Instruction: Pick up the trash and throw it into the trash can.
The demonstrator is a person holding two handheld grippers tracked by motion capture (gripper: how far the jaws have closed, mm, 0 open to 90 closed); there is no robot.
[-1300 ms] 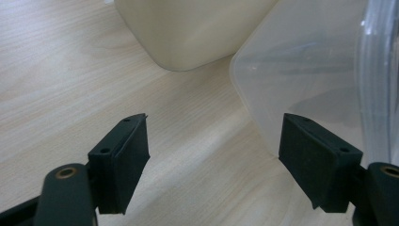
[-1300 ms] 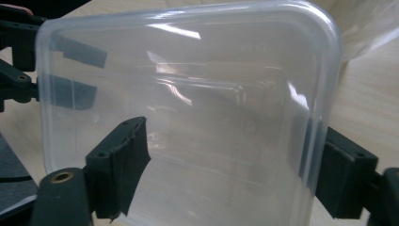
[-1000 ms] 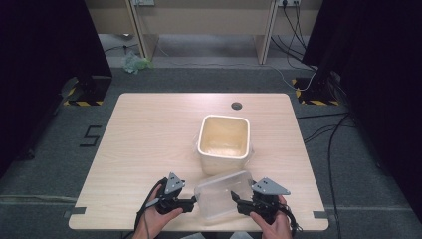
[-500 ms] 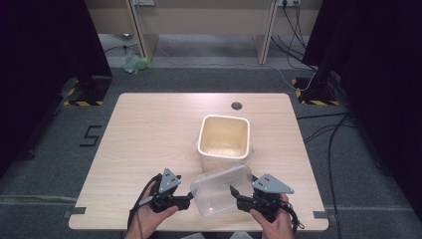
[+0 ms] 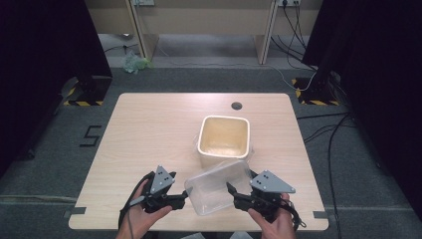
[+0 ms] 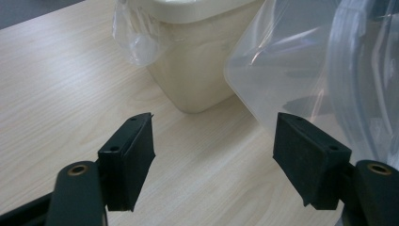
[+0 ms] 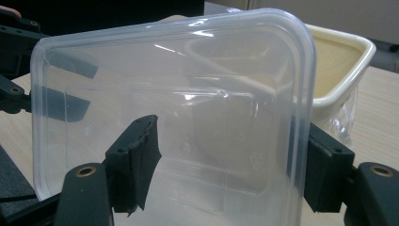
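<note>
High view: near the front edge of the surface [image 5: 149,129], a clear plastic container [image 5: 219,186] hangs tilted between two hand-held tools, clear of the wood. The right gripper [image 5: 231,191] has it. Its jaws have just been closing and now straddle the container's edge, one pad in front of the plastic and the other behind the rim. The left gripper [image 5: 181,199] sits against the opposite side, jaws apart with nothing between them. Just beyond stands an open cream tub [image 5: 224,137], upright, with a thin plastic bag [image 6: 134,37] around it.
</note>
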